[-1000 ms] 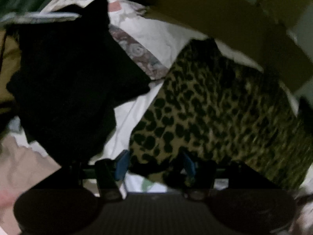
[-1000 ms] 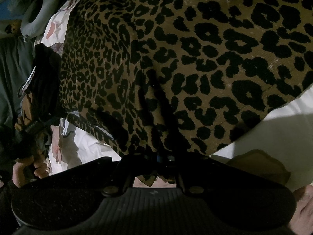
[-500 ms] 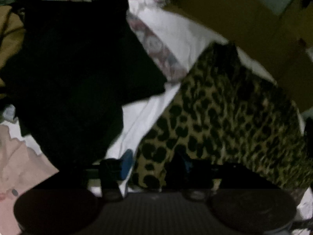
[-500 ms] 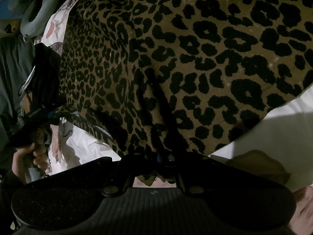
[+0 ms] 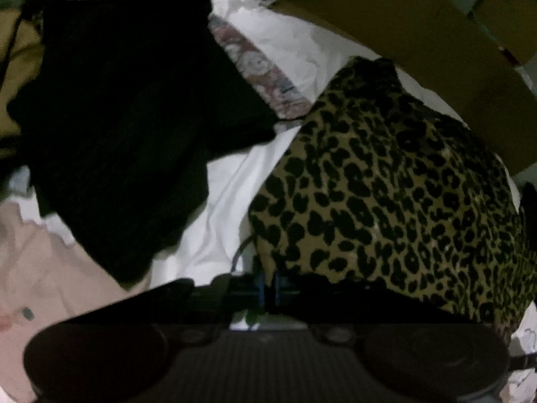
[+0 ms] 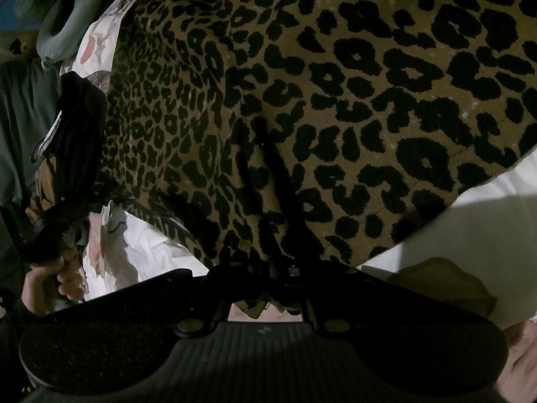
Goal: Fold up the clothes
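A leopard-print garment lies spread on a white bed sheet; it fills the right wrist view. My left gripper is shut, its blue pads together on the garment's near corner edge. My right gripper is shut on another edge of the leopard-print garment, the cloth bunched and creased above the jaws. The left gripper and the hand holding it show at the far left of the right wrist view.
A black garment lies heaped left of the leopard one. A patterned pillow or quilt lies behind. Pale pink cloth is at the left front. A brown board runs along the far side. A grey neck pillow lies far left.
My left gripper was open around the garment's corner and has now shut on it, and its view has shifted left. The right gripper stays shut on the cloth.
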A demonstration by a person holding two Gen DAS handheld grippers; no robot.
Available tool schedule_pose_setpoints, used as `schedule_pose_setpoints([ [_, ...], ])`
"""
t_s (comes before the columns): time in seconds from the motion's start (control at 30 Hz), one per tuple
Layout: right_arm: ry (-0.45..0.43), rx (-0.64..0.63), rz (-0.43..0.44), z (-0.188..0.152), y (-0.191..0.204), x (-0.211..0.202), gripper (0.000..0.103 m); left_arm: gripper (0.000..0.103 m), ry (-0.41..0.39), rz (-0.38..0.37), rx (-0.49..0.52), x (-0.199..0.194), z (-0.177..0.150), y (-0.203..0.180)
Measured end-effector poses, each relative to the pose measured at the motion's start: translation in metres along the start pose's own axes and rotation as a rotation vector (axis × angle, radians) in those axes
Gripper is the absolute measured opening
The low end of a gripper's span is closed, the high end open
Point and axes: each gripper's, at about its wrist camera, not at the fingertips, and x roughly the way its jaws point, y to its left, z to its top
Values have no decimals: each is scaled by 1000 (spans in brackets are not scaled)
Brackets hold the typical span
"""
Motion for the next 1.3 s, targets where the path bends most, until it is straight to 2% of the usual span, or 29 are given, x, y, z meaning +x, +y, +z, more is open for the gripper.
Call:
schedule_pose_setpoints([
  [0.27,14,-13,19,3,-1,-3,1,4,-71,16,23,-36,18,-5],
  [0.53,26,-35,45,3,-1,-8,1,4,-95,10,60,-53,32,-9],
  [0.77,49,-45,46,-1,-2,-3,1,4,-69,43,70,-38,35,-3],
  [1.1,66,-68,22,-4,5,14,1,4,9,124,57,5,24,11],
  [1.3,73,-120,19,-3,12,1,9,4,28,148,69,8,21,9],
])
